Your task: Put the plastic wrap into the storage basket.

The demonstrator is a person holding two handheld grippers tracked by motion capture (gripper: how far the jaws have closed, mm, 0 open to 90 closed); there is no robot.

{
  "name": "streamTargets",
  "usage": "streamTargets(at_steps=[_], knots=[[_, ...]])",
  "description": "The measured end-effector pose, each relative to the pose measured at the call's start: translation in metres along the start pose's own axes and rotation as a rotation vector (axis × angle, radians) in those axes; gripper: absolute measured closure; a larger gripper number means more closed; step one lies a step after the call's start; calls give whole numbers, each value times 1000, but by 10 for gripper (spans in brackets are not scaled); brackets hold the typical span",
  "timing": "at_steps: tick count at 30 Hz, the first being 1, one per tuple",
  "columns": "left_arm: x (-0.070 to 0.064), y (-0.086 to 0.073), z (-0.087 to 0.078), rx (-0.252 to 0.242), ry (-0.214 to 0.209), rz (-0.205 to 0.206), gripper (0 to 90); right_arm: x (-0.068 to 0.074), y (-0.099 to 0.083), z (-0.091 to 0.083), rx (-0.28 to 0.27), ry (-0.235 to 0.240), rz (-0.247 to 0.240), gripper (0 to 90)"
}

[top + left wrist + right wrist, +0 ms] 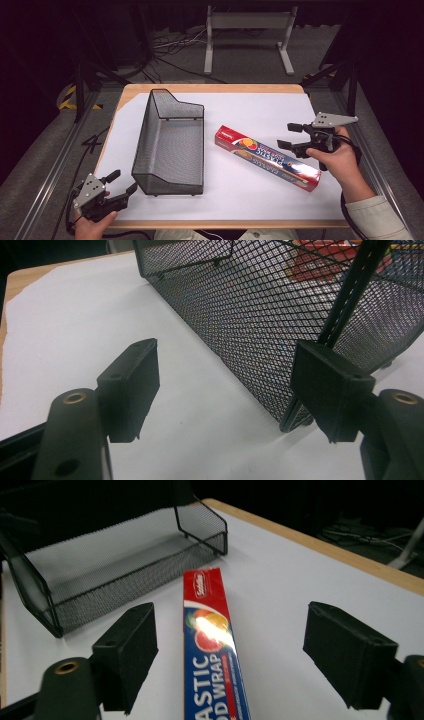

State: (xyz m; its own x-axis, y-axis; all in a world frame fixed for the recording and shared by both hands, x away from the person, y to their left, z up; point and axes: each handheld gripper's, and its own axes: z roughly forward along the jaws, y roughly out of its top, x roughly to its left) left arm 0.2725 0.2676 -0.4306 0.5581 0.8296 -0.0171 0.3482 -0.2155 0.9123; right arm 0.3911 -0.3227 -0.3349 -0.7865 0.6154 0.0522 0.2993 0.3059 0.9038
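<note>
A long red and blue box of plastic food wrap (267,157) lies flat on the white table cover, right of centre. In the right gripper view the box (210,645) runs up between the two jaws. My right gripper (289,136) is open and hangs just above the box's right half. A black wire mesh basket (170,142) stands left of centre with nothing in it. My left gripper (123,181) is open at the table's front left corner, close to the basket's near left corner (295,422). The gap at my left gripper's tips (225,385) holds nothing.
The white cover (250,107) spreads over a wooden table (210,88). Behind the table stand a grey metal frame (247,35) and loose cables on the floor. Dark rails run along both sides of the table.
</note>
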Motion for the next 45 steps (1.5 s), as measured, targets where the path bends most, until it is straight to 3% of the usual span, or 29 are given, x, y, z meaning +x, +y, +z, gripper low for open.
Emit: streamTargets(at_steps=[6,12,16,24,31,34,37,40,45], knots=[[0,0,0,0,0,0,286,5,3,10,-54,21,1,146],[0,0,0,0,1,1,285,9,3,22,-45,35,-7,89],[0,0,0,0,-1,1,286,11,1,36,-10,43,-23,51],[0,0,0,0,-2,-1,286,12,-13,67,136,45,-38,28],[0,0,0,-2,0,-7,286,7,-20,79,243,18,-6,34],[0,0,0,-1,0,-2,285,7,-24,85,339,15,-12,37],[0,0,0,-2,0,-2,286,8,-26,87,371,10,-17,41],[0,0,-1,-1,4,-2,286,6,-30,90,452,3,-4,42],[0,-1,-1,-1,3,-2,286,6,-32,93,500,2,-8,54]])
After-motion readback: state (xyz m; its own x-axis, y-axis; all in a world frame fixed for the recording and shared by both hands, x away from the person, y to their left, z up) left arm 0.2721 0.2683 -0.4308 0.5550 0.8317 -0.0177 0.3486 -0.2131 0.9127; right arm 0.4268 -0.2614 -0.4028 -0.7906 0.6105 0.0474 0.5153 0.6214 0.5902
